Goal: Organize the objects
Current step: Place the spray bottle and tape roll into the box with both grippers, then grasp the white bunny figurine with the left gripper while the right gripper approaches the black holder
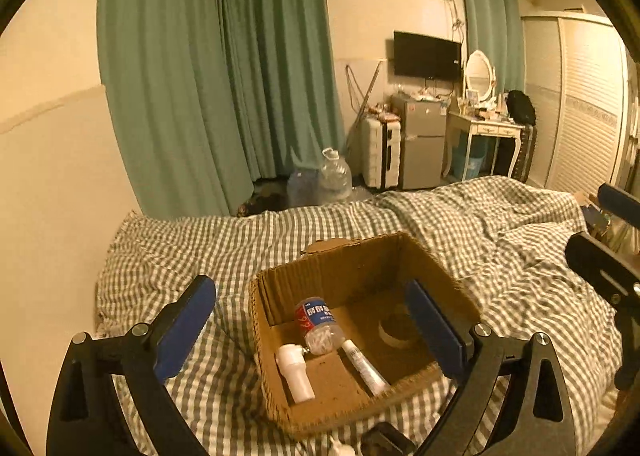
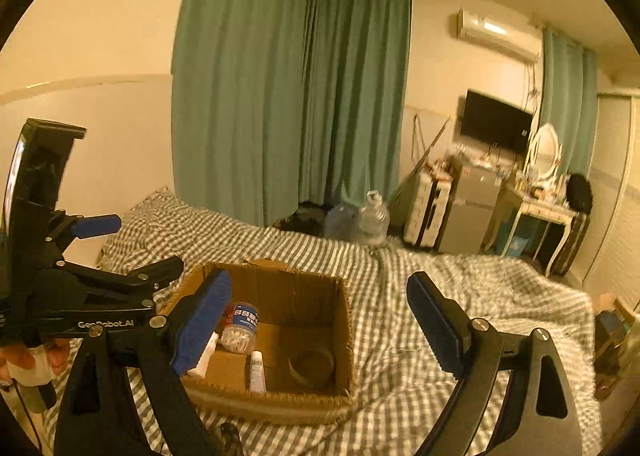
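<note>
An open cardboard box [image 1: 280, 368] [image 2: 344, 336] sits on the checked bedcover. Inside lie a cotton swab jar with a blue label [image 1: 318, 326] [image 2: 242, 330], a white bottle [image 1: 294, 372], a white tube [image 1: 364, 366] [image 2: 257, 372] and a roll of tape [image 1: 394, 330] [image 2: 312, 366]. My left gripper [image 1: 316, 320] is open and empty, its jaws straddling the box from above. My right gripper [image 2: 320, 320] is open and empty, also above the box. The left gripper also shows at the left of the right wrist view [image 2: 132, 252].
The checked bedcover [image 1: 500, 224] [image 2: 460, 280] is rumpled to the right. Beyond the bed's far edge stand large water jugs [image 1: 334, 176], a white suitcase [image 1: 380, 152], a small fridge [image 1: 424, 140] and a dressing table [image 1: 484, 128]. A wall [image 1: 52, 176] runs along the left.
</note>
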Demonstrator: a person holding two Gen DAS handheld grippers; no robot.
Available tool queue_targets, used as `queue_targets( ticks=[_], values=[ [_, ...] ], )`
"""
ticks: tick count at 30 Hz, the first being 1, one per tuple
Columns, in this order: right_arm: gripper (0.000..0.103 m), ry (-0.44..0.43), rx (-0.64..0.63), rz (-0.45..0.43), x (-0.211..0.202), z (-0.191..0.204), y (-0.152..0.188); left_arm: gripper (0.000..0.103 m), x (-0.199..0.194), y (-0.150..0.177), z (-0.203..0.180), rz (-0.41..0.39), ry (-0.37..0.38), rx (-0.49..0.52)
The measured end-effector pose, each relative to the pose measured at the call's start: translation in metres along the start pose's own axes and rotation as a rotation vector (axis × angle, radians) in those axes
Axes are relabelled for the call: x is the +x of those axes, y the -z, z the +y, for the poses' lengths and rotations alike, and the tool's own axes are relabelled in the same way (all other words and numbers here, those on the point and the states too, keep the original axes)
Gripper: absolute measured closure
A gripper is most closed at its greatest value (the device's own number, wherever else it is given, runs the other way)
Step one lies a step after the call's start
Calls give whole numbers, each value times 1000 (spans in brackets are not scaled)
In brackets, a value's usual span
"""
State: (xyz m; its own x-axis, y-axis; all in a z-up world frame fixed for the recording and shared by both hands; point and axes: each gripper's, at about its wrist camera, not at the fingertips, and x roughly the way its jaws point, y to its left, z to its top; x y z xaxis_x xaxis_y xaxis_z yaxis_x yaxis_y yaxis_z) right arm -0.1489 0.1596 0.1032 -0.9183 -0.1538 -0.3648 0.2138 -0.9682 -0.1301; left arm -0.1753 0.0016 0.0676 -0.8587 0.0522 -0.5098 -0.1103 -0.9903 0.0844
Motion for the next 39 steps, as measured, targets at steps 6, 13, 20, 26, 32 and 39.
queue_targets(
  ticks=[6, 13, 20, 26, 32, 39],
  values=[
    [13, 26, -24, -23, -62, 16, 14, 3, -50, 21, 3, -21, -22, -27],
    [13, -27, 11, 48, -65, 44, 83, 2, -53, 92, 17, 40, -12, -93],
    [13, -83, 74, 210, -6, 49, 150, 2, 11, 172, 6, 231, -53, -28],
    [13, -51, 76, 347, 48, 48, 202, 2, 62, 223, -10, 360, -71, -16],
    [13, -45, 138, 433, 69, 39, 225, 2, 104, 249, -30, 505, 8, -10],
    [13, -39, 157, 447, 70, 35, 229, 8, 122, 251, -41, 522, 87, -39]
  ],
)
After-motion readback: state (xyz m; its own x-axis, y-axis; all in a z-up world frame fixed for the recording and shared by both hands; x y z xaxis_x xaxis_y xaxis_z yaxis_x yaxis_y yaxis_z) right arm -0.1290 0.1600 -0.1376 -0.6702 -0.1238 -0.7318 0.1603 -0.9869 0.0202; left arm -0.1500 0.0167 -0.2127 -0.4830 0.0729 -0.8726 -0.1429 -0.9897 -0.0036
